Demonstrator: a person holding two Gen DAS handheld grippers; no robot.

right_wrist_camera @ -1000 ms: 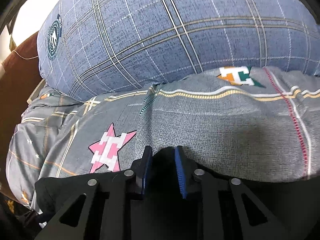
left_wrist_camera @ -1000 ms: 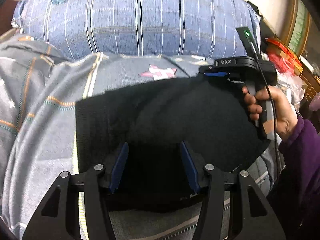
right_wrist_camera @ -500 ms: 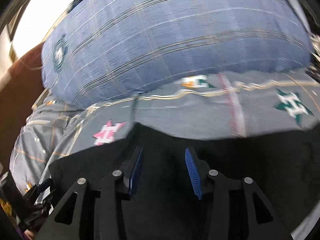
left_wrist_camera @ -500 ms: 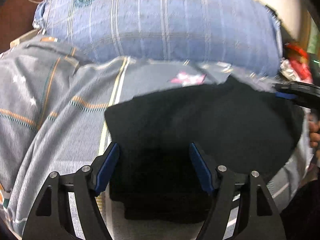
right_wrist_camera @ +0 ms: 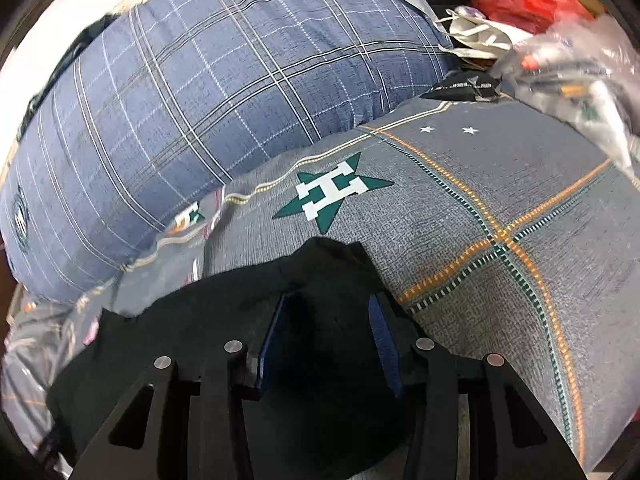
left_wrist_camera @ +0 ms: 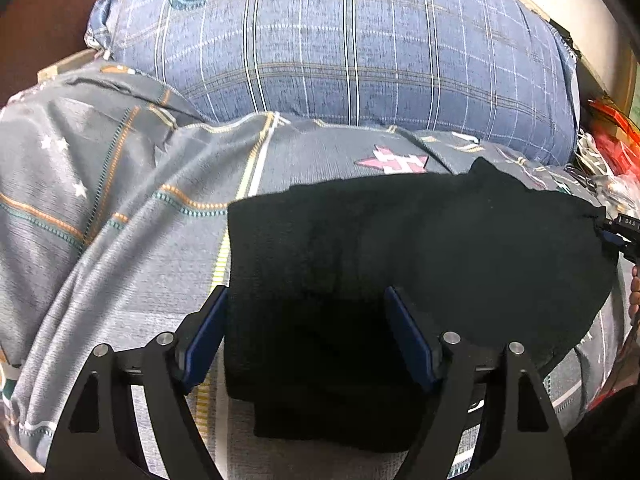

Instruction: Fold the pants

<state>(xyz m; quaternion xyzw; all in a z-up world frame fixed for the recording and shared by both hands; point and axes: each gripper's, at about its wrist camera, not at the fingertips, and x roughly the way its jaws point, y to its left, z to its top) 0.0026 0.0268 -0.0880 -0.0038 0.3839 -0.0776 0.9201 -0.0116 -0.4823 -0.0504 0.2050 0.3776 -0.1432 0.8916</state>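
The black pants (left_wrist_camera: 400, 248) lie folded in layers on a grey patterned bedsheet (left_wrist_camera: 120, 220). My left gripper (left_wrist_camera: 306, 332) is open, its blue pads astride the near left part of the folded stack. In the right wrist view the pants (right_wrist_camera: 180, 332) show as a dark mass, and my right gripper (right_wrist_camera: 328, 332) is open with its fingers over the pants' far right corner. The right gripper's tip also shows at the right edge of the left wrist view (left_wrist_camera: 622, 232), beside the pants' edge.
A large blue plaid pillow (left_wrist_camera: 340, 52) lies behind the pants. Red packets and plastic bags (right_wrist_camera: 552, 20) pile up at the right side of the bed. A brown headboard (left_wrist_camera: 36, 20) is at the far left.
The right gripper opened and let go of the pants, then swung right toward their far corner. The left gripper opened wider and shifted left along the folded stack.
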